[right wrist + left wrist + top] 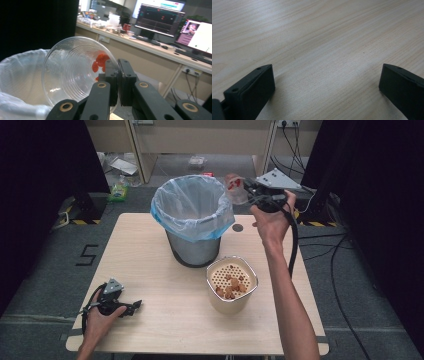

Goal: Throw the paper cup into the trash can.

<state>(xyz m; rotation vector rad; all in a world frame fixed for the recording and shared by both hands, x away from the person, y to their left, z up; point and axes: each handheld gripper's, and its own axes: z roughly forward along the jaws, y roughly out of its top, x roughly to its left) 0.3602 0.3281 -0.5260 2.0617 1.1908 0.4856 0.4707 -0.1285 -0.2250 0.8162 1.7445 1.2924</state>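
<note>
While our right gripper (248, 190) hangs above the table's far right, just beside the bin's rim, its jaws are pressed together on the wall of one clear plastic cup (75, 72). In the right gripper view the cup is tipped on its side, mouth toward the camera, partly over the bin liner (17, 75). It has red markings on its far side; we can't tell what they are.

Our left gripper (122, 307) rests low at the near left of the table (150, 255), well apart from everything else. Its jaws are spread, with bare wood between them in the left gripper view and nothing held.

Counts on the table:
- one metal bin (192, 251) with a pale blue-white plastic liner, standing upright at the far centre
- one cream canister (231, 295) with a perforated insert, upright, near the bin on its near-right side
- several brown pieces (230, 285) on that insert; they are clumped, so we can't give an exact count
- one small dark round spot (237, 227) on the tabletop to the right of the bin

One cup, held off the table and level with the bin's rim. Two grippers, one cable each; the right one's cable (294, 240) trails down along the forearm.

Two monitors (160, 21) are lit on a desk behind.
</note>
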